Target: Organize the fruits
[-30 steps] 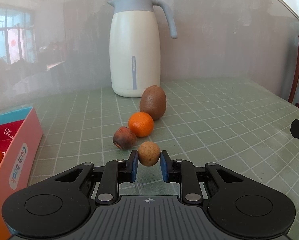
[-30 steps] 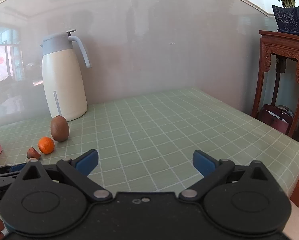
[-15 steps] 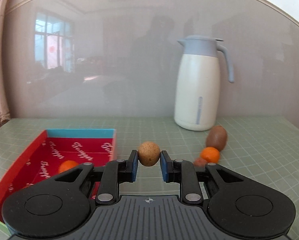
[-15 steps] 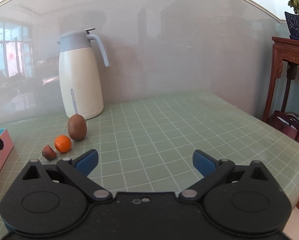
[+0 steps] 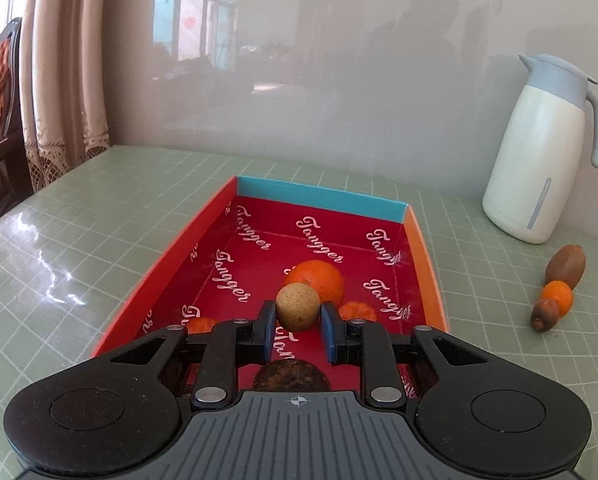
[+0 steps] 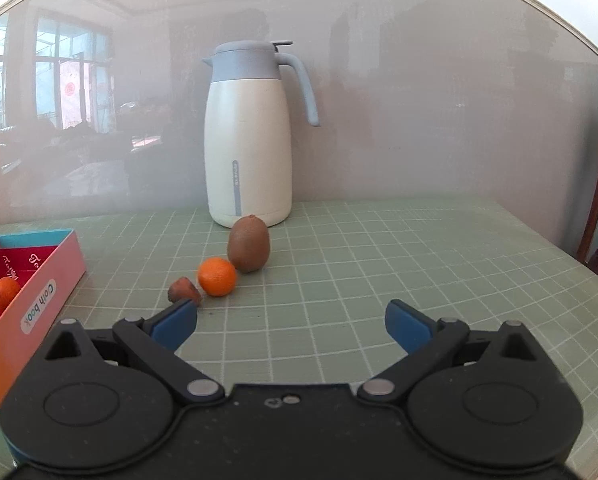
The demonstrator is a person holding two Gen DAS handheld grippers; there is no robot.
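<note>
Left wrist view: left tongs (image 5: 298,330) pinching a small round tan fruit (image 5: 298,307) between the blue pads, one pad on each side of it. Fruit held above the open red box (image 5: 405,264), over the near half of its floor. Box has a blue far wall, orange side walls, white script printed across the red lining. Inside it: a large orange (image 5: 317,282) just behind the held fruit, two smaller orange fruits partly hidden by the tongs' arms, one to the left (image 5: 201,324) and one to the right (image 5: 357,312), and a dark brown round fruit (image 5: 291,378) at the near end, mostly covered by the tongs' body. Box sits on the green gridded counter (image 5: 99,216).

To the right of the box, on the counter: kiwi (image 5: 565,266), small mandarin (image 5: 557,298), dark reddish-brown fruit (image 5: 545,315), in a close row, kiwi farthest. Whether they touch, cannot tell. White jug with grey-blue lid and handle (image 5: 539,160) stands upright behind them by the wall.

Right wrist view: right tongs (image 6: 291,326) spread wide, nothing between the pads, over bare counter. Same three fruits ahead and to the left; the dark one sits just beyond the left pad tip. Box corner at the left edge, "Coih book" label on its side.
</note>
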